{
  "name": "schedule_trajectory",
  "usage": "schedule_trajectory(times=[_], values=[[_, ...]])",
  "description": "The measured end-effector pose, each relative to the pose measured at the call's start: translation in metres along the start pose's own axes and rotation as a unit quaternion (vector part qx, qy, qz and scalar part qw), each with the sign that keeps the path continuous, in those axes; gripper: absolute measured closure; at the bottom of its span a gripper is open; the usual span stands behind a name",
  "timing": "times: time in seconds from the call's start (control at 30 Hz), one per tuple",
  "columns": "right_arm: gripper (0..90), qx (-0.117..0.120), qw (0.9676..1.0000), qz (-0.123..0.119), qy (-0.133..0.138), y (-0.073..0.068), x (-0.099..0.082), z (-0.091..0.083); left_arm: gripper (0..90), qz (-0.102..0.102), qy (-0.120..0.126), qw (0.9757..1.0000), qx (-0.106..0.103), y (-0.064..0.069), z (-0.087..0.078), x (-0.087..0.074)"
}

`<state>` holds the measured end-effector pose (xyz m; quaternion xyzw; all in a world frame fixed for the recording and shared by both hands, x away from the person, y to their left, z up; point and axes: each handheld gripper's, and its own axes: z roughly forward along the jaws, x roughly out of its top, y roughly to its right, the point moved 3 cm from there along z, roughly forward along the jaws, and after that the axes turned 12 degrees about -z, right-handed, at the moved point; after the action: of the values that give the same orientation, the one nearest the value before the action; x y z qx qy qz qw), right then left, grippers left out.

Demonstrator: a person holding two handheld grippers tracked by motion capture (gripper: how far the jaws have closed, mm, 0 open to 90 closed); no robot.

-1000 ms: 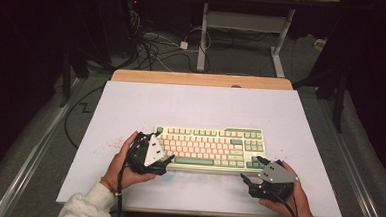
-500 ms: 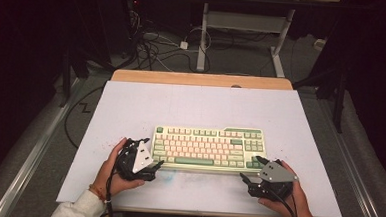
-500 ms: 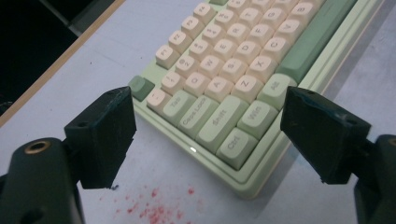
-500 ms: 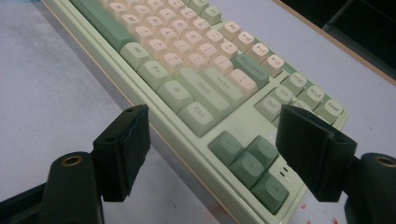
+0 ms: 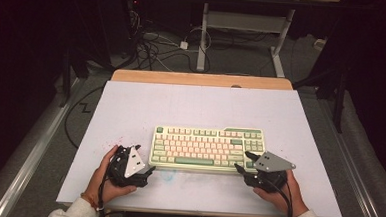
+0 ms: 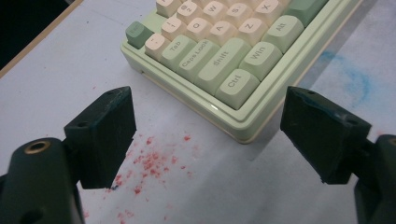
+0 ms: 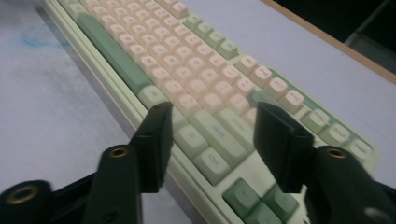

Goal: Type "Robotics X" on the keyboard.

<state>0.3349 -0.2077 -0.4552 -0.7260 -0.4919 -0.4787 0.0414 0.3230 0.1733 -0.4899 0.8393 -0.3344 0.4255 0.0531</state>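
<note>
A pale green keyboard [image 5: 206, 147] with cream and green keys lies across the middle of the white table [image 5: 196, 106]. My left gripper [image 5: 145, 161] is open just off the keyboard's front left corner; in the left gripper view the gripper [image 6: 208, 135] has its jaws spread wide, with the Ctrl corner of the keyboard [image 6: 224, 51] just ahead of them. My right gripper [image 5: 242, 160] sits at the front right corner. Its jaws have just been closing and now stand half apart. In the right gripper view the gripper [image 7: 212, 135] straddles the front rim and bottom key rows of the keyboard [image 7: 187, 70], not visibly pressing on them.
Red specks [image 6: 152, 161] dot the table by the left gripper and a blue smear [image 6: 348, 77] marks it in front of the keyboard. A wooden strip [image 5: 202, 79] edges the far side. Cables [image 5: 154, 49] and a desk frame [image 5: 245, 26] are on the floor beyond.
My left gripper has drawn back from the keyboard's left end, leftward and toward the near table edge. The right hand has stayed at the front right corner.
</note>
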Motion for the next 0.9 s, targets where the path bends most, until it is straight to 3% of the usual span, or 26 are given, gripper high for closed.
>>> schedule_trajectory(times=[0.17, 0.23, 0.33, 0.63, 0.9], values=[[73.6, 0.021, 0.9997, -0.004, -0.009, 0.002, 0.014, 0.013, 15.9, -0.008, -0.003, 1.0, 0.0, -0.001, 0.002, 0.0], [81.3, 0.043, 0.999, -0.005, -0.01, 0.002, 0.02, 0.021, 15.9, -0.005, -0.006, 1.0, -0.001, 0.0, 0.003, 0.0], [87.8, 0.052, 0.9984, -0.008, -0.018, 0.002, 0.029, 0.033, 15.9, -0.004, -0.006, 1.0, -0.004, 0.0, 0.003, 0.0], [90.0, 0.07, 0.9969, -0.008, -0.036, 0.002, 0.05, 0.071, 15.9, -0.005, -0.006, 1.0, -0.006, -0.002, 0.002, -0.001], [90.0, 0.076, 0.9959, -0.011, -0.048, 0.002, 0.062, 0.094, 15.9, -0.001, -0.012, 0.9999, -0.011, -0.002, 0.002, -0.003]])
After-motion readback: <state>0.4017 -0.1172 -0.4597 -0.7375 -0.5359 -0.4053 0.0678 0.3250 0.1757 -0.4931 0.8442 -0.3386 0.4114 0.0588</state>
